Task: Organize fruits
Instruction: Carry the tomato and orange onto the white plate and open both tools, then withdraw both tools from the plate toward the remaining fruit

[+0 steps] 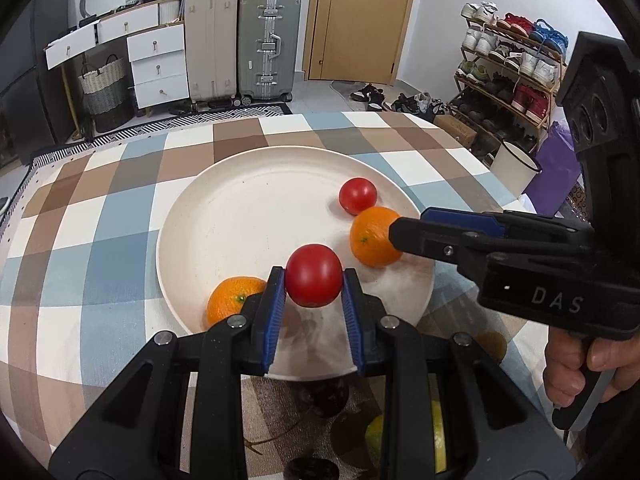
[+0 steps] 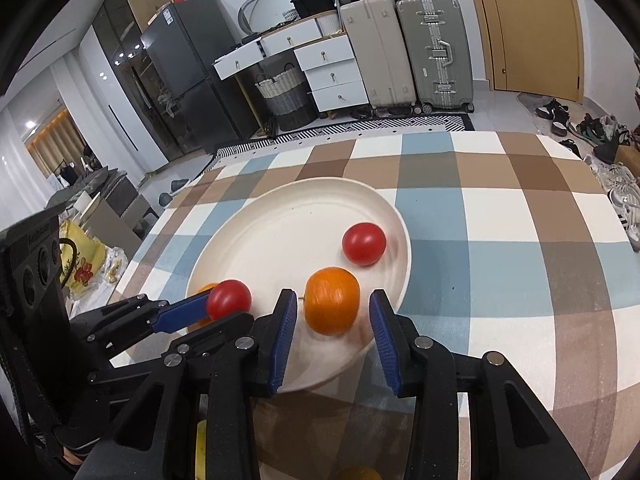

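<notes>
Jaws of the left gripper (image 1: 314, 280) are clamped on a red tomato (image 1: 314, 275), pads pressed against both its sides, held at the lower centre of the left wrist view above the near rim of a cream plate (image 1: 240, 200). This gripper tilts downward toward the desk (image 1: 100, 220). The right gripper (image 2: 332, 312) also tilts down, its jaws apart on either side of an orange (image 2: 331, 300) without visibly pressing it; the orange appears to sit on the plate's near right part. A hand (image 1: 588, 364) grips the right tool's handle at the lower right of the left view. Counted: two tomatoes, one held and the other tomato (image 1: 358, 195) farther back on the plate; two oranges, the second orange (image 1: 234, 300) at the plate's lower left edge.
</notes>
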Demonstrator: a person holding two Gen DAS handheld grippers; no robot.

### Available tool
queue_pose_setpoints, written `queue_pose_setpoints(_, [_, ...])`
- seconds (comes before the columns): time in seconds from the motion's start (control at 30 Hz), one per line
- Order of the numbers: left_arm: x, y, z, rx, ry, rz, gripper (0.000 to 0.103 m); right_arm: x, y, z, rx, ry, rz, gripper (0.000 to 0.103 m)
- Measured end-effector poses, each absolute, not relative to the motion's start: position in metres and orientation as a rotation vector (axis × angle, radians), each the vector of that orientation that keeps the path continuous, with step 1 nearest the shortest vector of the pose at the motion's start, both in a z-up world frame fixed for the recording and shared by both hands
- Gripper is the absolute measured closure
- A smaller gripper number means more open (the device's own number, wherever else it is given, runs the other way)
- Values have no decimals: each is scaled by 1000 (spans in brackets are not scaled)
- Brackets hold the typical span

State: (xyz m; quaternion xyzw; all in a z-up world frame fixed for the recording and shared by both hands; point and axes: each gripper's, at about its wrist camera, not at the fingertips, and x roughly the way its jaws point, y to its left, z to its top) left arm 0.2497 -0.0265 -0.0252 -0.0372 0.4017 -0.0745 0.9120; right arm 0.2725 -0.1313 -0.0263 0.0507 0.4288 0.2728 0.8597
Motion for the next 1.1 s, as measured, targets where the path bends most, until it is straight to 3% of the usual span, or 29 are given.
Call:
queue_pose_setpoints(0.1, [253,-24,-24,-93,830,-149,78,273,-134,-22,105,890,568,64])
queue_pose_setpoints(0.17, [252,-24,-21,-97,823,-141,78,270,-136,-18,93,880,563,55])
queue_pose_setpoints(0.23, [249,-22,-17,-98,813,-132,76,264,-140,-14,90,865,563,53])
queue_pose_setpoints(0.3, [245,-19,-12,-102,811,-119,67,261,-143,-11,88,866,560,46])
queue_pose_setpoints(0.33, [243,-19,-10,-103,807,-115,63,259,-145,-10,88,867,559,35])
queue_pose_setpoints(0.37, [239,-17,-8,-103,803,-110,53,255,-148,-8,89,863,560,26])
queue_pose_setpoints(0.43, [230,-13,-2,-107,791,-101,34,248,-154,-4,98,850,564,18])
queue_pose_setpoints(0.47, [225,-10,0,-112,786,-89,19,244,-157,-2,100,846,565,15])
queue_pose_setpoints(0.5, [219,-7,3,-117,783,-83,13,241,-159,-1,100,844,563,9])
queue_pose_setpoints(0.57, [208,-2,8,-129,776,-79,10,233,-165,1,98,835,553,2])
queue_pose_setpoints(0.63, [197,3,11,-144,778,-70,1,226,-169,2,92,832,548,1])
queue_pose_setpoints(1.1, [133,18,24,-141,756,-38,1,181,-180,10,45,839,548,1])
